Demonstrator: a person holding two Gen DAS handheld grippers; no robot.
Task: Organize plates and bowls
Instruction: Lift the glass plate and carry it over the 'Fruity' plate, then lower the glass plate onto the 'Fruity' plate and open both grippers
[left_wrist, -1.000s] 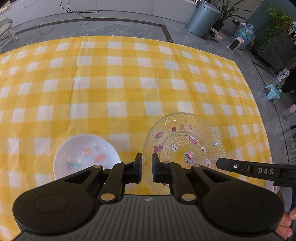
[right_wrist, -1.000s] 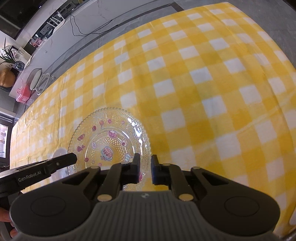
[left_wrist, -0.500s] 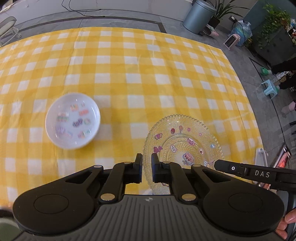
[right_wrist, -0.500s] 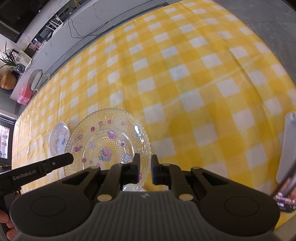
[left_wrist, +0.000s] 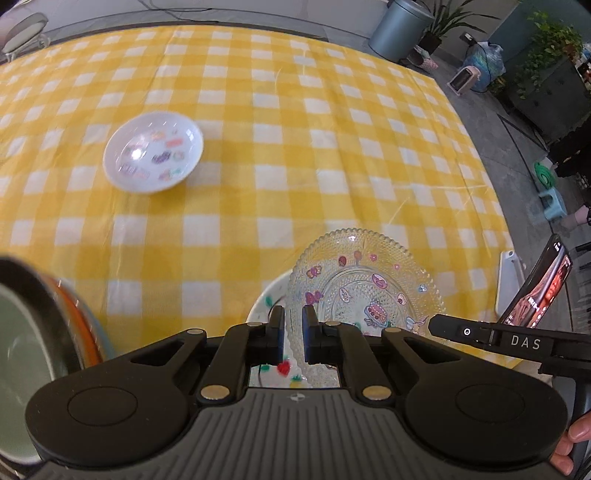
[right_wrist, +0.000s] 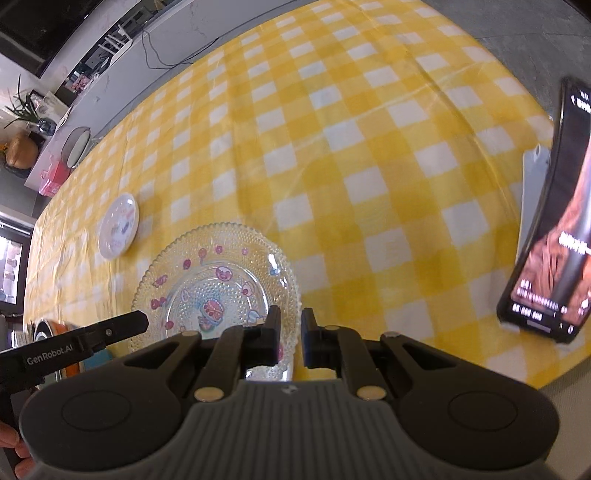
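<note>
Together, both grippers pinch the clear beaded glass plate with cartoon stickers (left_wrist: 369, 291) at lower centre: left gripper (left_wrist: 293, 334) fingers clench its left rim, right gripper (right_wrist: 288, 339) fingers clench its right rim. Upper left, a small white printed bowl (left_wrist: 153, 153) rests on the yellow-checked surface (left_wrist: 295, 129).

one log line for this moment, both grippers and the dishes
left gripper: shut on glass plate rim | right gripper: shut on opposite rim | plate: above white patterned dish | small white bowl: on tablecloth
</note>
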